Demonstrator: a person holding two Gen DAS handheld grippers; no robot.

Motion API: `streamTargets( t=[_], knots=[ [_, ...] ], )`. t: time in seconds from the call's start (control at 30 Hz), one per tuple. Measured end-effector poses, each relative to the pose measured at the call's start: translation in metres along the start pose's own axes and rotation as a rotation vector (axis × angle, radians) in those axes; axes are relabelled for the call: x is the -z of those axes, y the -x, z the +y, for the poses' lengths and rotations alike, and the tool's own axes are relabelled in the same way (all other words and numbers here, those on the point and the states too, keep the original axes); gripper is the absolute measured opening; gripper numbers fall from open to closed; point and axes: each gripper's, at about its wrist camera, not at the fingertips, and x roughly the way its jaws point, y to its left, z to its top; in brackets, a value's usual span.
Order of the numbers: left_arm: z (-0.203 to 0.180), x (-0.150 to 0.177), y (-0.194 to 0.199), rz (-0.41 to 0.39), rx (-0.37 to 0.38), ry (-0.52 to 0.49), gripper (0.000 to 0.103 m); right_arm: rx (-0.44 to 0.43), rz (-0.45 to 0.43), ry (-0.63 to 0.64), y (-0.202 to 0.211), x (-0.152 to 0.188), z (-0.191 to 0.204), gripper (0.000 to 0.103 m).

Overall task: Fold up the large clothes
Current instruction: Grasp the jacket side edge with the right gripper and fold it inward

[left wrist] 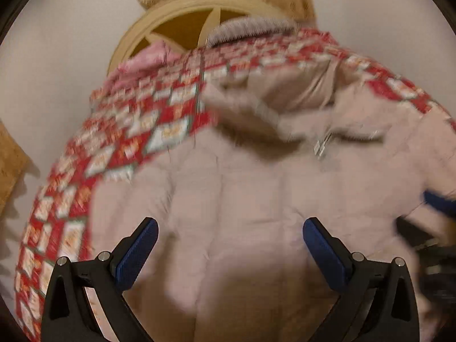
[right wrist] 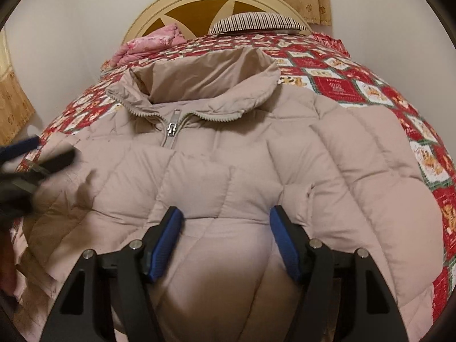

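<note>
Left wrist view (blurry): left gripper jaws spread wide, nothing between the pads, hovering over the near part of the puffer jacket. Jacket lies flat on the red patterned quilt, collar far, hem near me, so the long axis runs near-to-far. Zipper pull sits far and right of this gripper. Jacket's left edge against the quilt is just left of the left finger.

Right wrist view (sharp): right gripper also spread, empty, over the jacket's near-middle panel. Collar straight ahead, far; zipper pull far-left. Right sleeve side spreads right, well inside the quilt.

Judgement: next fold goes sideways across the long axis. Left gripper is nearer the left edge, right nearer the right side; each should take its own side.
</note>
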Motion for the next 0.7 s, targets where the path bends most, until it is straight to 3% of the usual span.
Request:
streamTargets(
  t=[0.1, 0.23, 0.33, 0.43, 0.57, 0.7],
  knots=[
    [0.020, 0.012, -0.010, -0.006, 0.094, 0.111, 0.102, -0.005, 0.019, 0.033, 0.000, -0.002, 0.002, 0.069],
    [0.020, 0.015, -0.011, -0.025, 0.102, 0.135, 0.102, -0.095, 0.021, 0.051, 0.011, -0.023, -0.007, 0.068],
    [0.021, 0.016, -0.012, -0.024, 0.125, 0.153, 0.102, -0.060, -0.057, 0.091, 0.021, -0.063, -0.018, 0.070],
    [0.024, 0.017, -0.013, -0.025, 0.147, 0.175, 0.102, -0.028, -0.060, 0.140, 0.004, -0.114, -0.030, 0.079],
    [0.026, 0.017, -0.013, -0.026, 0.163, 0.191, 0.102, 0.007, 0.060, 0.250, -0.052, -0.175, -0.040, 0.079],
    [0.027, 0.018, -0.013, -0.025, 0.171, 0.200, 0.102, -0.001, 0.164, 0.326, -0.099, -0.196, -0.039, 0.078]
  ],
)
